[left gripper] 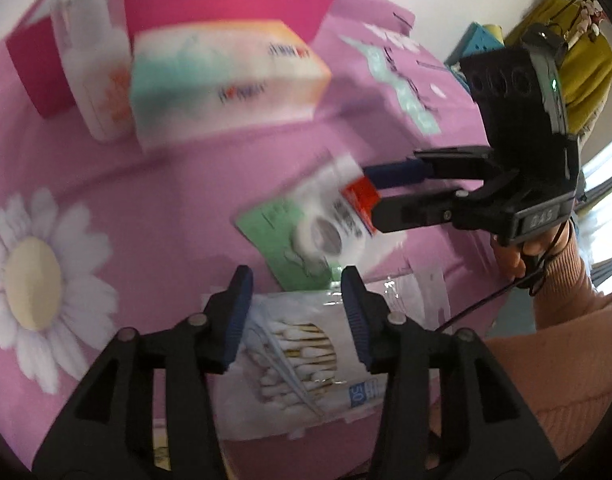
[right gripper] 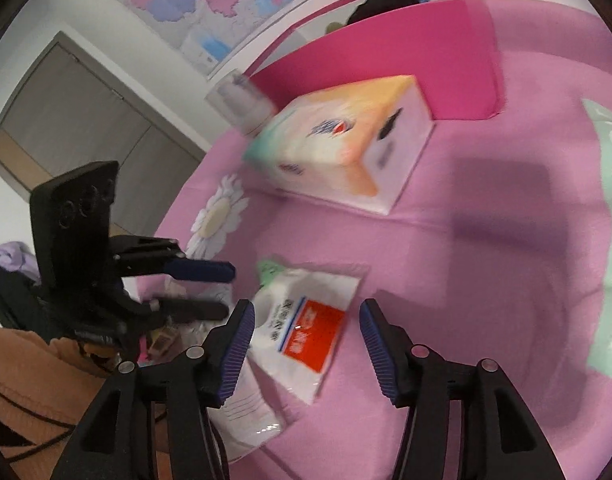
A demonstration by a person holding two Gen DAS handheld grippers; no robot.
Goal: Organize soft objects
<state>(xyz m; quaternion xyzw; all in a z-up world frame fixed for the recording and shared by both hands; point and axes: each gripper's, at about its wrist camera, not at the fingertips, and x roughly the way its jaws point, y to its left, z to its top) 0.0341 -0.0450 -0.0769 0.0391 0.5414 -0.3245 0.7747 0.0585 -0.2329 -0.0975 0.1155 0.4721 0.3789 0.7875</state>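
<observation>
A white plastic packet with a red label (right gripper: 306, 332) lies on the pink cloth, and it also shows in the left wrist view (left gripper: 338, 216). My right gripper (right gripper: 304, 344) is open, its fingers to either side of the packet and just above it; in the left wrist view it (left gripper: 370, 190) comes in from the right. A bag of cotton swabs (left gripper: 298, 352) lies between the fingers of my open left gripper (left gripper: 296, 312). A tissue box (left gripper: 226, 76) lies further back, also in the right wrist view (right gripper: 346, 152).
A pink open box (left gripper: 226, 0) stands behind the tissue box, also in the right wrist view (right gripper: 426, 52). A white pack (left gripper: 94, 56) leans by it. A green card (left gripper: 282, 236) lies under the packet. The cloth has a daisy print (left gripper: 34, 280).
</observation>
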